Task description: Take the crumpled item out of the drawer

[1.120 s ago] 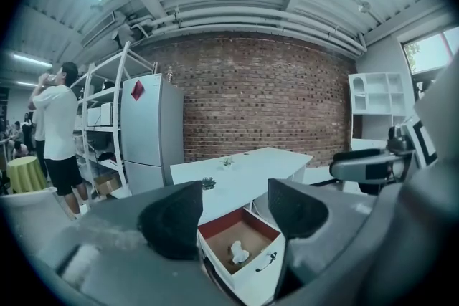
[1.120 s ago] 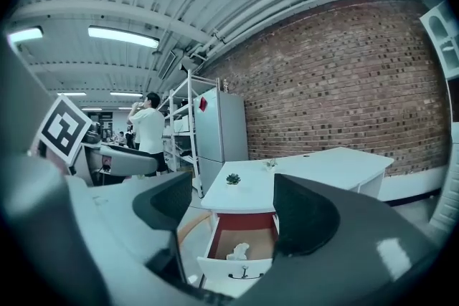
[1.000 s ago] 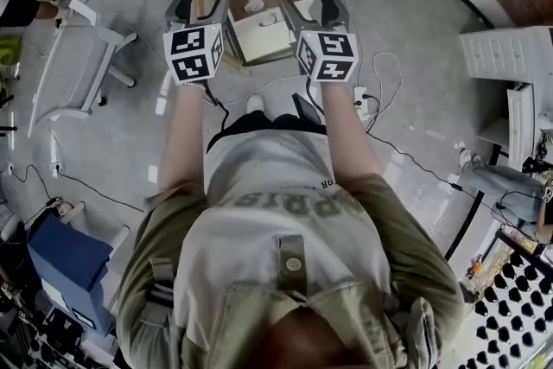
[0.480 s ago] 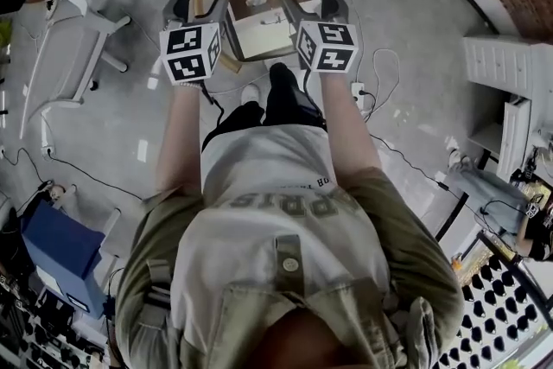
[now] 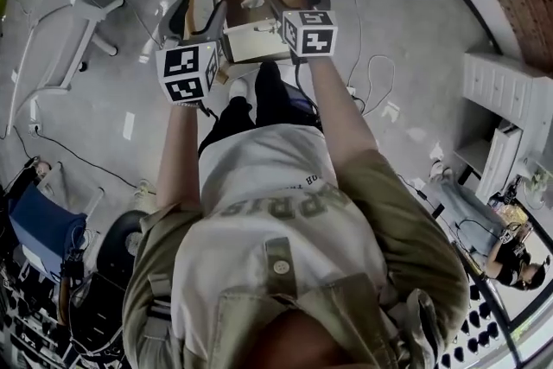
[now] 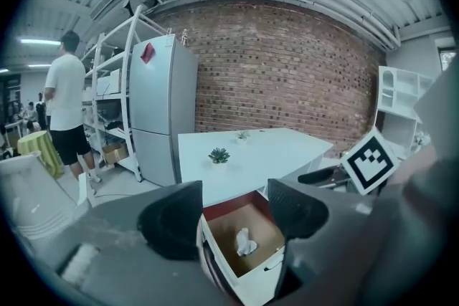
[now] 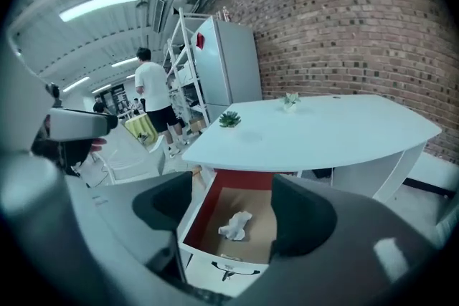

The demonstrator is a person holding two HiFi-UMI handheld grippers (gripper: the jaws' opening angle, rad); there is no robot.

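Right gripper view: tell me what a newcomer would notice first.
The open white-fronted drawer with a brown floor stands pulled out beneath the curved white table, and a crumpled white wad lies on that floor. The right gripper, jaws apart and empty, frames that wad without touching it. Behind rises a red brick wall.

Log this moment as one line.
drawer: open | crumpled item: inside drawer, untouched | left gripper: open, empty | right gripper: open, empty

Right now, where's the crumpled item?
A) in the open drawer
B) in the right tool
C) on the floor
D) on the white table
A: the crumpled item lies on the open drawer's bottom; the left tool and right tool are both open, empty.
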